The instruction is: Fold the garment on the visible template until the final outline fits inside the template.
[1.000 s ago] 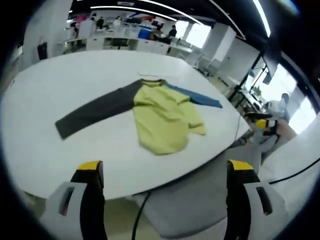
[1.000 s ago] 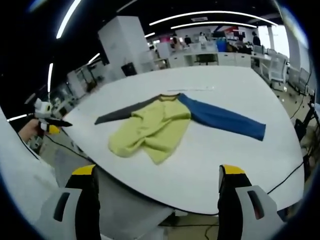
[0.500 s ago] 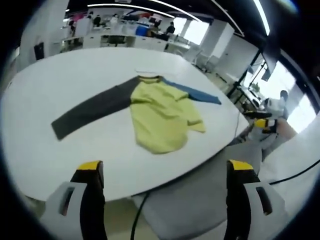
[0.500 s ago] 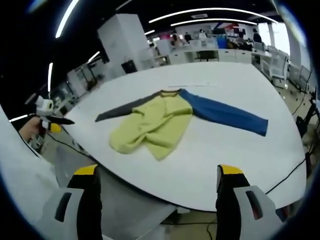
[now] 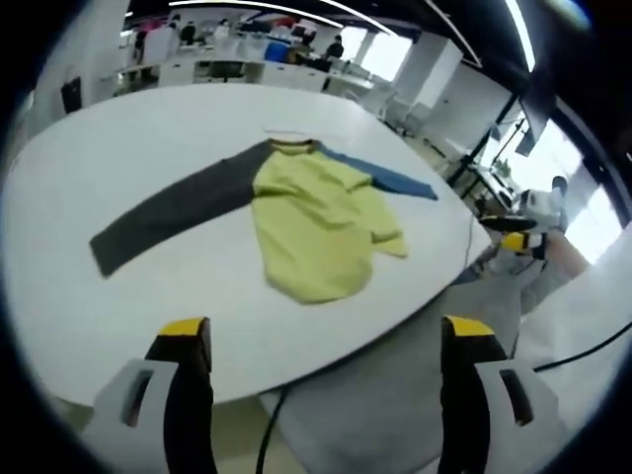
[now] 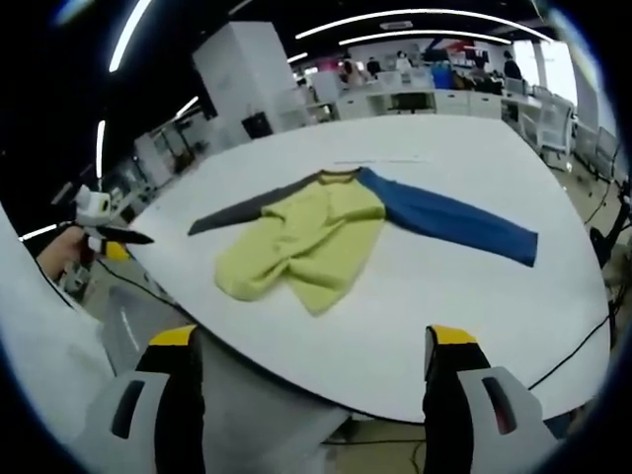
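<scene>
A long-sleeved shirt lies spread on the white table point(image 5: 118, 316). Its yellow-green body point(image 5: 314, 222) is rumpled, with the hem bunched toward me. One sleeve is dark grey point(image 5: 163, 215), the other blue point(image 5: 383, 178). The right gripper view has the same yellow-green body point(image 6: 306, 242), the blue sleeve point(image 6: 449, 222) and the grey sleeve point(image 6: 242, 210). My left gripper point(image 5: 326, 334) hangs open off the near table edge, apart from the cloth. My right gripper point(image 6: 311, 338) is open too, short of the table. A faint thin line point(image 6: 380, 160) runs behind the collar.
A grey chair back point(image 5: 395, 395) sits under the near table edge; it also appears as the grey chair back point(image 6: 262, 415) between my right jaws. A hand holds the other gripper point(image 5: 518, 240) off the table's right side. Cables hang from the table rim. Office desks stand far behind.
Both views have shifted slightly with the hands, toward the table. The shirt lies as before and both grippers stay open.
</scene>
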### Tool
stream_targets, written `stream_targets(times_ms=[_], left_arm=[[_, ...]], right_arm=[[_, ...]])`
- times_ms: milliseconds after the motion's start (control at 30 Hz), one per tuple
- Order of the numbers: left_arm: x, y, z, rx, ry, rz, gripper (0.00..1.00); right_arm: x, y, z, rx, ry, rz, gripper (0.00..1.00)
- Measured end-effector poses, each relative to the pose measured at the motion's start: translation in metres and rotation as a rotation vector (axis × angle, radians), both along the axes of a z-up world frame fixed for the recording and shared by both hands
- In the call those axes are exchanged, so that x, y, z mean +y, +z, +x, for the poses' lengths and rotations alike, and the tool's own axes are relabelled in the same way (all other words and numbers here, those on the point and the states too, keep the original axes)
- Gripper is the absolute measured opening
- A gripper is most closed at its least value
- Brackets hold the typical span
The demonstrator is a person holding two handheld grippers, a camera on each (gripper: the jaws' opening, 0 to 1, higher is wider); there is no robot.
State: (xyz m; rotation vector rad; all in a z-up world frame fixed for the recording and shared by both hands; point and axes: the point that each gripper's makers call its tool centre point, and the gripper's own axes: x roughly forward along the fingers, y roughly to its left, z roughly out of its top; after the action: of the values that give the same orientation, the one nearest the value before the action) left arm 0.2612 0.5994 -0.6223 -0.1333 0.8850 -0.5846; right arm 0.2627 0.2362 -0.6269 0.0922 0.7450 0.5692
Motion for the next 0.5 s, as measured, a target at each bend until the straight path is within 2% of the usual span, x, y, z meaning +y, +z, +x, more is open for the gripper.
stream_targets(times_ms=[500], left_arm=[[-0.008, -0.028, 0.019, 0.035, -0.033, 0.026, 0.84]], right_arm=[[0.017, -0.019, 0.012, 0.022, 0.041, 0.004, 0.83]])
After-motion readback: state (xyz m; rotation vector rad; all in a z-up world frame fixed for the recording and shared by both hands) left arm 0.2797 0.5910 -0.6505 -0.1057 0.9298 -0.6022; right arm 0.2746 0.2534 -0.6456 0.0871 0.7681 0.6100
